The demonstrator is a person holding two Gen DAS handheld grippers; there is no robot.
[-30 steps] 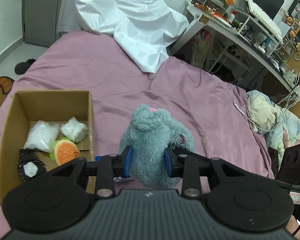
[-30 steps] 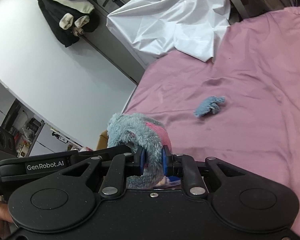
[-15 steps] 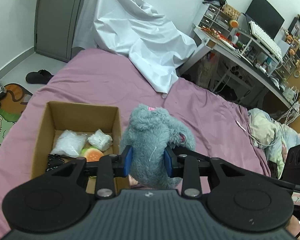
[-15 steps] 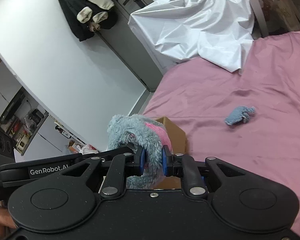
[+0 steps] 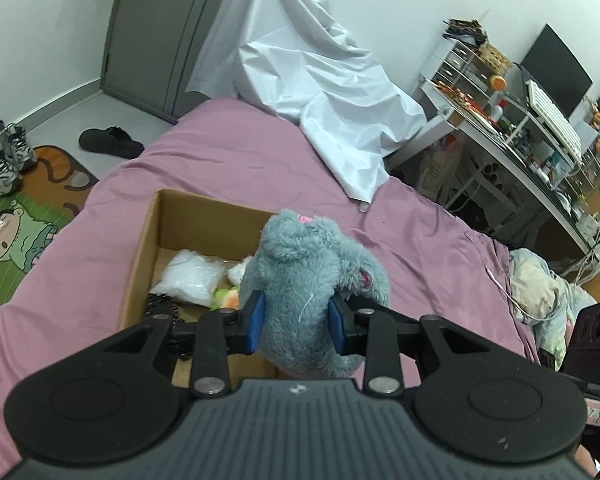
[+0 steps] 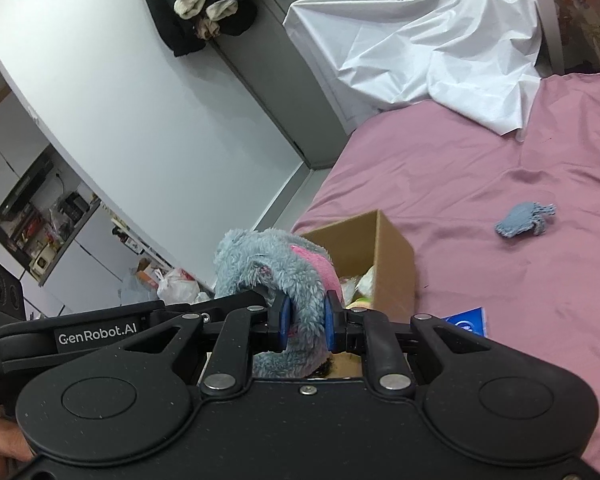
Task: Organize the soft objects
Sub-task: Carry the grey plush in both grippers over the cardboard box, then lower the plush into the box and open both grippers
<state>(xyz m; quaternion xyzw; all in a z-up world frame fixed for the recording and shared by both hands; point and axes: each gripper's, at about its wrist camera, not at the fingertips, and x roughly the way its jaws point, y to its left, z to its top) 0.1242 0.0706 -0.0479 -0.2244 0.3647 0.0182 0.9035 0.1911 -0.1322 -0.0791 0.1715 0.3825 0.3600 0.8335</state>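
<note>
Both grippers hold one grey plush toy with pink patches. My left gripper is shut on its body, and my right gripper is shut on a grey and pink part of the plush toy. The toy hangs over the right side of an open cardboard box on the pink bed. In the box lie a white bag, a smaller white bundle, an orange and green toy and a black lacy item. The toy hides part of the box floor.
A small blue-grey cloth lies loose on the pink bedsheet. A blue packet sits beside the cardboard box. A white sheet drapes the bed's far end. A cluttered desk stands right; shoes and a slipper lie on the floor.
Both grippers have carried the plush toy sideways toward the box. It was beside the box's right wall and now hangs over that wall. Both grips are unchanged.
</note>
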